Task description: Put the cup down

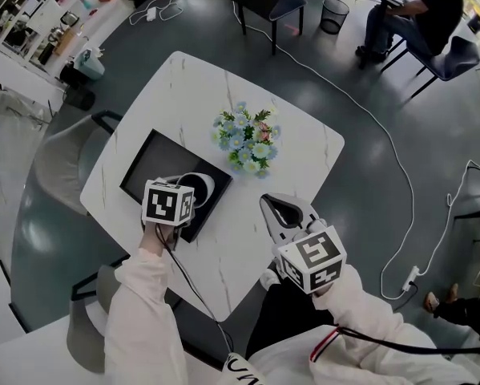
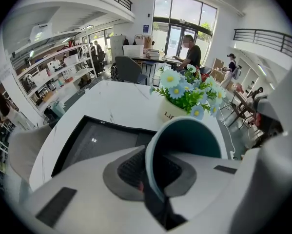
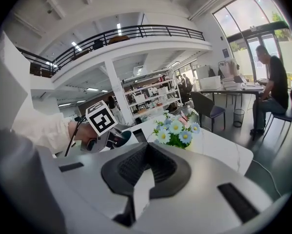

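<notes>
A cup (image 1: 199,186), pale outside and teal inside, hangs just over the black tray (image 1: 147,171) on the white marble table (image 1: 304,147). My left gripper (image 1: 182,192) is shut on the cup's wall; in the left gripper view the rim (image 2: 153,152) sits pinched between the dark pads, and the cup's mouth (image 2: 189,138) faces the camera. The right gripper view shows the same cup (image 3: 122,136) beside the left marker cube (image 3: 101,118). My right gripper (image 1: 282,208) hovers over the table's near right part, shut with nothing in it (image 3: 146,167).
A pot of blue and white flowers (image 1: 248,139) stands mid-table, just right of the tray. A grey chair (image 1: 63,167) is at the table's left. A white cable (image 1: 384,135) runs across the floor. A person (image 1: 420,14) sits at a far desk.
</notes>
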A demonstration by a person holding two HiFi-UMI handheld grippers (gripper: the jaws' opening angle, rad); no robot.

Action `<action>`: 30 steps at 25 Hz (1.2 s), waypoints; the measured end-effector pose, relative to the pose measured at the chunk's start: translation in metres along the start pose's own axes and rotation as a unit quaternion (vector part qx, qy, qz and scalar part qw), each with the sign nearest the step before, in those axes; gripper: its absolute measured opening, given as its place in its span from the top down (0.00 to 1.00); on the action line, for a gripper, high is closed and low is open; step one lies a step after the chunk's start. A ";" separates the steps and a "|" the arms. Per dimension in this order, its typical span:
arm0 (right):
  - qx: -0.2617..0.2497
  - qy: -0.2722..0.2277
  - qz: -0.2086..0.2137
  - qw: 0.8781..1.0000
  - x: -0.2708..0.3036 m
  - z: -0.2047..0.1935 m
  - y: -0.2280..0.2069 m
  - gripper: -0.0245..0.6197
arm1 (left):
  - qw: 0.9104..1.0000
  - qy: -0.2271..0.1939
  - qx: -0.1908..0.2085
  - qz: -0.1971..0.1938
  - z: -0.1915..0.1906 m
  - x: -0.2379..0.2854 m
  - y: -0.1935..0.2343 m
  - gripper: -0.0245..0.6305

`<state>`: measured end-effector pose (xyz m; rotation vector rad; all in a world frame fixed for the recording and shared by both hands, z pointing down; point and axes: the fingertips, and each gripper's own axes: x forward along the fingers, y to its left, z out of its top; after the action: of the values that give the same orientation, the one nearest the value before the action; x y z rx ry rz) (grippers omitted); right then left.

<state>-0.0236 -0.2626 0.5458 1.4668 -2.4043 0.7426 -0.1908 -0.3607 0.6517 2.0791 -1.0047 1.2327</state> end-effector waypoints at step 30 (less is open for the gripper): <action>0.029 0.012 0.002 1.000 0.002 -0.025 0.007 0.95 | 0.997 0.075 0.012 -0.025 0.001 0.016 0.007 0.90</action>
<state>-0.0325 -0.2488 0.5656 1.4667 -2.3865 0.8319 -0.1906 -0.3709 0.6653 1.9850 -0.8690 1.3587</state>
